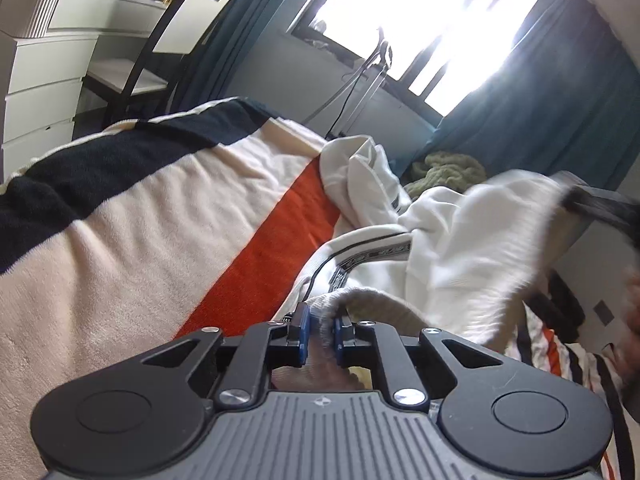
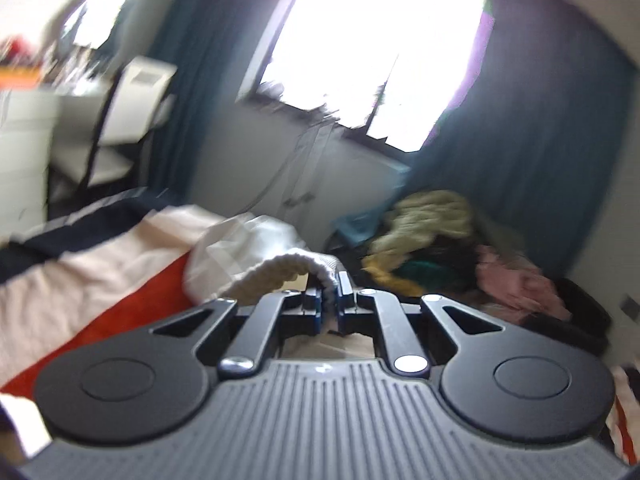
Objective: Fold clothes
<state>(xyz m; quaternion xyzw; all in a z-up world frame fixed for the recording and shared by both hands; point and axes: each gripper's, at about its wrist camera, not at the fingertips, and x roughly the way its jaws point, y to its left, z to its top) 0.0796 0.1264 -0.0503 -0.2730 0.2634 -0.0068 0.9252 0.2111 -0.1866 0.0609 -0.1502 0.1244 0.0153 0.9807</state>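
Observation:
A white garment (image 1: 440, 240) with a black patterned stripe and a ribbed cream hem lies crumpled on the striped blanket (image 1: 140, 220). My left gripper (image 1: 321, 322) is shut on the ribbed hem (image 1: 360, 300) near the blanket's orange stripe. My right gripper (image 2: 329, 294) is shut on another part of the ribbed hem (image 2: 288, 266) and holds it raised; the view is blurred. The right gripper also shows, blurred, at the right edge of the left wrist view (image 1: 592, 200), with cloth lifted on it.
The bed's blanket has black, cream and orange stripes. A pile of other clothes (image 2: 440, 240) lies beyond the bed by the blue curtains (image 1: 540, 100). A chair (image 1: 176, 36) and white drawers (image 1: 40, 80) stand at the far left under a bright window.

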